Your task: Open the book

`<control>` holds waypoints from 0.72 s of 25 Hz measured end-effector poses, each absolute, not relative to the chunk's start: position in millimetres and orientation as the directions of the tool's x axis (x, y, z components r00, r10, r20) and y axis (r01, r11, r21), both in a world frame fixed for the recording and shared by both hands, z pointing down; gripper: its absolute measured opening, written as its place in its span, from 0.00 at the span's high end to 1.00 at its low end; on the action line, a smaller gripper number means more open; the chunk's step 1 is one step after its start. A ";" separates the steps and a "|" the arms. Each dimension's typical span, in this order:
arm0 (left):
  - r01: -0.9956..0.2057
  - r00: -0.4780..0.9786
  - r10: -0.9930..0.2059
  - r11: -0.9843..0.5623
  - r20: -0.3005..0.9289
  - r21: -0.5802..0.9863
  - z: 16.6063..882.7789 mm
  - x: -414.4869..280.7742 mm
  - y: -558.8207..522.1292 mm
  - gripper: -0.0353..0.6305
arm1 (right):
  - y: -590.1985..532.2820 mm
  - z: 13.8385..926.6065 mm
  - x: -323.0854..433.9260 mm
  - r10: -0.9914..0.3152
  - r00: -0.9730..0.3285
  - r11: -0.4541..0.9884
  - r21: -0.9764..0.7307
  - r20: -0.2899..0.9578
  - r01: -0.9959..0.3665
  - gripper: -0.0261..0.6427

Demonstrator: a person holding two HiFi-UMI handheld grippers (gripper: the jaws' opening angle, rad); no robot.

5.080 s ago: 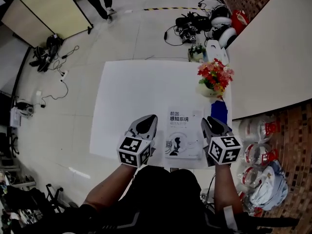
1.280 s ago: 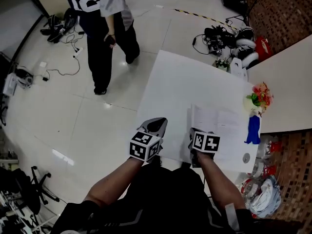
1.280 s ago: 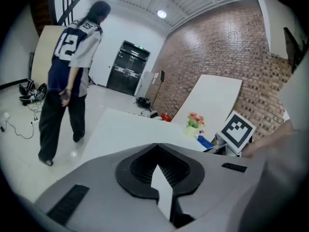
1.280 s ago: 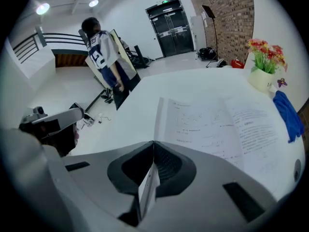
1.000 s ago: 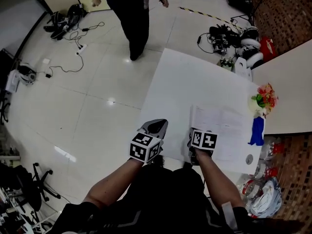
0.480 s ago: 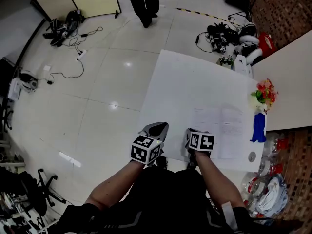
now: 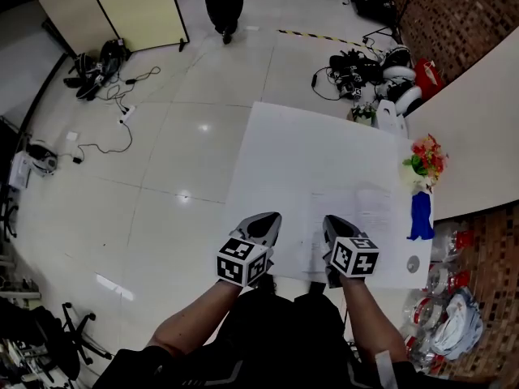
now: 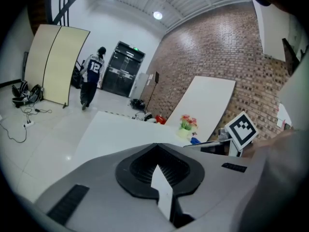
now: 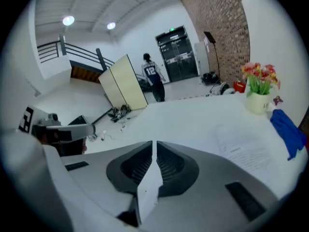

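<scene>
A: White and flat, the book [image 7: 369, 217] is lying open on the desk [image 7: 300, 152], by the right tongs [image 7: 334, 225].
B: Those and the left tongs [image 7: 264, 224] are hanging closed, seemingly empty, since the opening looks done.

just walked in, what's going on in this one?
A person holds a tool in each hand at the near edge of a white table. The book already lies open and flat, pages up, near a vase of flowers and a blue cloth. The left tool and right tool both have their jaws together and grip nothing. In the head view the right one overlaps the book's left page.
</scene>
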State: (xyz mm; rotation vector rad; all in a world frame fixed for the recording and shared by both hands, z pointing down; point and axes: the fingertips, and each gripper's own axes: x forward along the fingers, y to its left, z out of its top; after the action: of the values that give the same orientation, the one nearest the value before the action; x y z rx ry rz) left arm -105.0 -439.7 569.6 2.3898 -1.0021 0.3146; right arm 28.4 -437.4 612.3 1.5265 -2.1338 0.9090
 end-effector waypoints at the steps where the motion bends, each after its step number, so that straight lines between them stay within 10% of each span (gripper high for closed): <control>1: -0.710 0.704 -0.599 -0.600 0.382 0.369 562.5 -100.3 -442.3 0.95 | -439.0 594.3 38.4 -0.737 -0.343 0.206 -0.291 0.582 -0.934 0.95; 18: -0.675 0.736 -0.653 -0.693 0.176 0.254 443.2 -7.5 -442.9 0.95 | -415.9 428.8 180.3 -0.933 -0.277 0.236 -0.189 0.230 -0.953 0.95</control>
State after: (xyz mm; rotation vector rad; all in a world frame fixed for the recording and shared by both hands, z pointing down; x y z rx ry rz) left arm -7.5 -442.9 443.2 2.6378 -1.0364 0.1039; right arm 180.3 -415.9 428.8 1.8454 -2.4150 0.4511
